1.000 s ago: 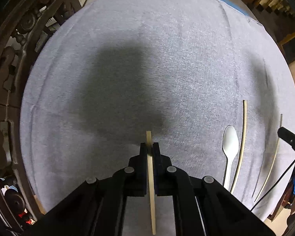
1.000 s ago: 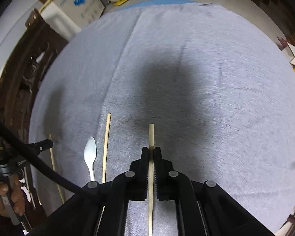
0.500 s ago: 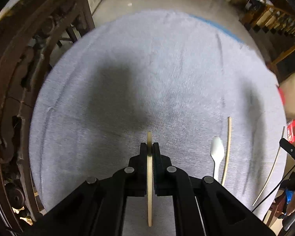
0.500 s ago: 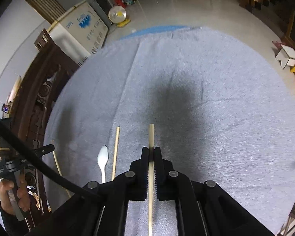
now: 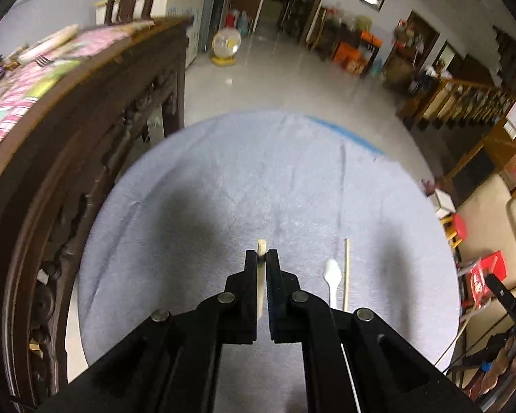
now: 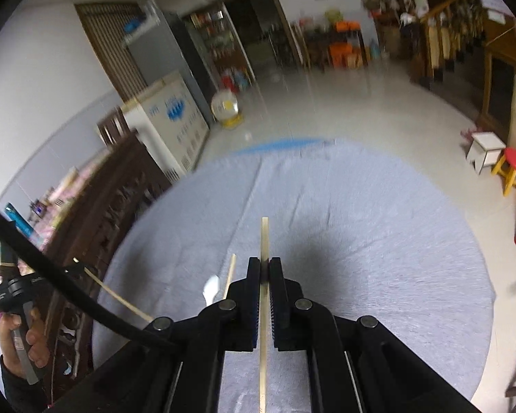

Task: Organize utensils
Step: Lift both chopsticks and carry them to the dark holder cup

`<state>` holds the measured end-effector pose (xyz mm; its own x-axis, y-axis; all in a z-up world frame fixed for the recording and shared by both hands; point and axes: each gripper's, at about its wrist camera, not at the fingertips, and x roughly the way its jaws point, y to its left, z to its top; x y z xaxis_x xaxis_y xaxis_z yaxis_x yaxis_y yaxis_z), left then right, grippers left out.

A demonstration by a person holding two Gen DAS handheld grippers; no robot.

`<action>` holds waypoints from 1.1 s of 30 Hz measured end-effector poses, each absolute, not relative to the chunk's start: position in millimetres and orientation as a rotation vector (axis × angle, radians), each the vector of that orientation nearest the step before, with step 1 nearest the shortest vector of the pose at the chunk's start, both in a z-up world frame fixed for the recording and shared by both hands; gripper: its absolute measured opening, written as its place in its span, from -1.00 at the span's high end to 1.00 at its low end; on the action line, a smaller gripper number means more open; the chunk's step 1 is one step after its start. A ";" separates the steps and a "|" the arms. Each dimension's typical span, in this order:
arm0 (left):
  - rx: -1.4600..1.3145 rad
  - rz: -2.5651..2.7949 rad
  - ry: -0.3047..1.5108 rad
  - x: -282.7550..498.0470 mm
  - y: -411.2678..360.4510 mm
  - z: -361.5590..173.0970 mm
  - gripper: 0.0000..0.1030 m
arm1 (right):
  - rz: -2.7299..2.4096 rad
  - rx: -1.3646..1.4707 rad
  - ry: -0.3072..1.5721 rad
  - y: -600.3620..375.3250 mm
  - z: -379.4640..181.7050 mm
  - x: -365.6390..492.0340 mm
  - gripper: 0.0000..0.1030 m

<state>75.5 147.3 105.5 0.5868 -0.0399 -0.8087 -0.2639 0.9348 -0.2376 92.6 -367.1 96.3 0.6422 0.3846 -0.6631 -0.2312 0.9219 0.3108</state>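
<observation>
Both grippers are clenched: left gripper (image 5: 262, 258) on one chopstick (image 5: 261, 246), right gripper (image 6: 265, 265) on another chopstick (image 6: 264, 237), each stick lengthwise along its fingers; spoon (image 5: 332, 272) and third stick (image 5: 346, 272) lie, seemingly parallel, between them on the cloth (image 5: 223, 179)

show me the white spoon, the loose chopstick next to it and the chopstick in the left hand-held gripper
white spoon (image 5: 332, 270), left wrist view, on its bowl
loose chopstick (image 5: 346, 272), left wrist view, mid-shaft
held chopstick (image 5: 261, 247), left wrist view, on the tip past the jaws
</observation>
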 end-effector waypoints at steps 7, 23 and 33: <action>-0.341 0.121 0.836 36.7 135.3 137.4 0.91 | 0.346 0.213 0.638 -377.3 131.4 30.2 0.90; -0.348 0.054 0.706 -29.9 114.2 180.8 0.91 | 0.394 0.313 0.381 -382.3 163.1 -62.6 0.89; -0.324 -0.075 0.614 -87.9 85.5 231.2 0.91 | 0.435 0.331 0.275 -350.8 161.8 -106.7 0.89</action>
